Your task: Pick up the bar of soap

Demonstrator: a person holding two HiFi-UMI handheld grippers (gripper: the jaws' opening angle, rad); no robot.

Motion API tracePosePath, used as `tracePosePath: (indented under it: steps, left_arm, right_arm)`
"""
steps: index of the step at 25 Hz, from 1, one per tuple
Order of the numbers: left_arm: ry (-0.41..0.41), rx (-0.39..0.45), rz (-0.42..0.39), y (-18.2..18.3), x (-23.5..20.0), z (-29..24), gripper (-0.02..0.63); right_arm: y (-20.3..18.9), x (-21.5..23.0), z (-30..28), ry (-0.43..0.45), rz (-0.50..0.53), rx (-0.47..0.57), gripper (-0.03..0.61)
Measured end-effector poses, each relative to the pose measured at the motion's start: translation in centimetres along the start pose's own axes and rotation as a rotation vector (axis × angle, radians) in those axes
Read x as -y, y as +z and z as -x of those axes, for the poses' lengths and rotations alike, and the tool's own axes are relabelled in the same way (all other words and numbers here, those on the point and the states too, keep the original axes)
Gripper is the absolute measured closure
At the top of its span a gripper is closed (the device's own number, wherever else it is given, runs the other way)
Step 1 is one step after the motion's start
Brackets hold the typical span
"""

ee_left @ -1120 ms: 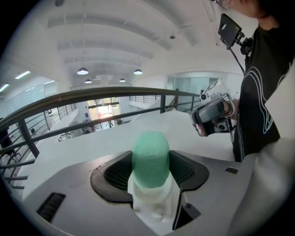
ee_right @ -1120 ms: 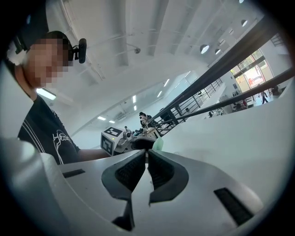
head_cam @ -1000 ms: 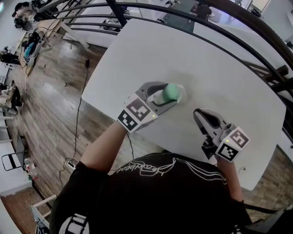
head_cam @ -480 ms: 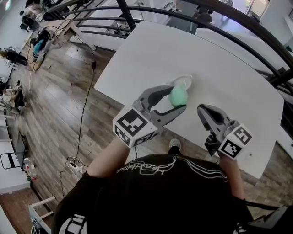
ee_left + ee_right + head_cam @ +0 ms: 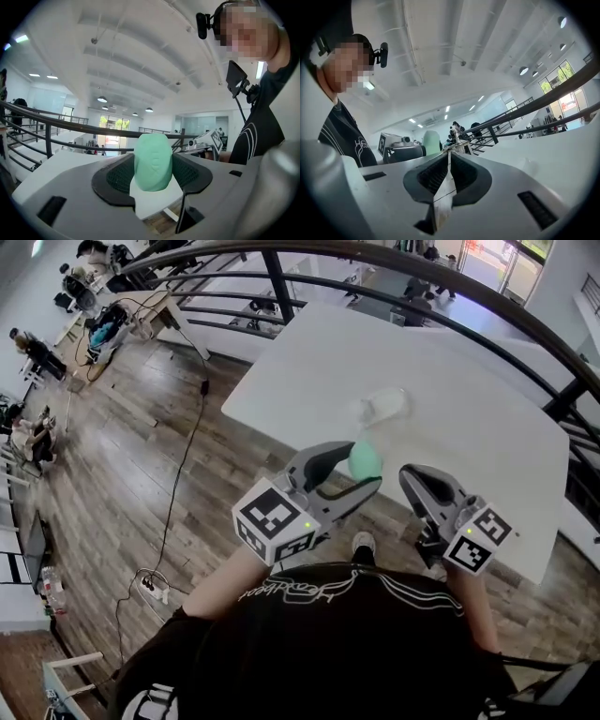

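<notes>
- Table (image 5: 487, 418): white, carrying a clear dish (image 5: 384, 406).
- Left tool (image 5: 366, 467): held above the table's near edge, roughly level, jaws pinching the bar of soap (image 5: 153, 161).
- Right tool (image 5: 449, 157): just beside the left, jaws pressed together, empty.
- Soap: green, airborne, clear of the table.
- Task status: pick-up judged complete.

The left gripper (image 5: 364, 468) and right gripper (image 5: 410, 480) share one build: a light grey moulded shell with two curved jaws, each lined inside with a black meshed pad. Behind each gripper's jaws sits a white marker cube (image 5: 274, 519) printed with black squares and fitted with a small green indicator light. The operator wears a black short-sleeved T-shirt (image 5: 347, 634) with white line print and a black head camera (image 5: 202, 24).
</notes>
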State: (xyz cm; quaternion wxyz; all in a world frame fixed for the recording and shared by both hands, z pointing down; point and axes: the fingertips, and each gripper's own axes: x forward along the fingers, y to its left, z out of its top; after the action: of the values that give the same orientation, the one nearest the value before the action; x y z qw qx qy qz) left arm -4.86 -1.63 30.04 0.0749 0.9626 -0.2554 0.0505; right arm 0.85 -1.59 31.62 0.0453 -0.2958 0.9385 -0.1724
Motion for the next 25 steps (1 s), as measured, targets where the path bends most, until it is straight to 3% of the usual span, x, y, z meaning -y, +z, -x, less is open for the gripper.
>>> tracePosePath:
  steps: [8,18,25]
  left_arm:
    - [0.019,0.046,-0.007,-0.5,5.2,8.1,0.356]
    - [0.031,0.066,-0.014,-1.7,8.6,11.9,0.356]
    - [0.035,0.057,-0.006,-1.9,8.7,12.1,0.356]
  right_arm:
    - [-1.5,-9.3,1.6,0.02,0.033,0.013,0.557]
    - [-3.3,-14.3,3.0,0.051,0.041,0.02,0.558]
    - [-3.6,-14.7,2.6,0.064,0.033,0.004,0.557]
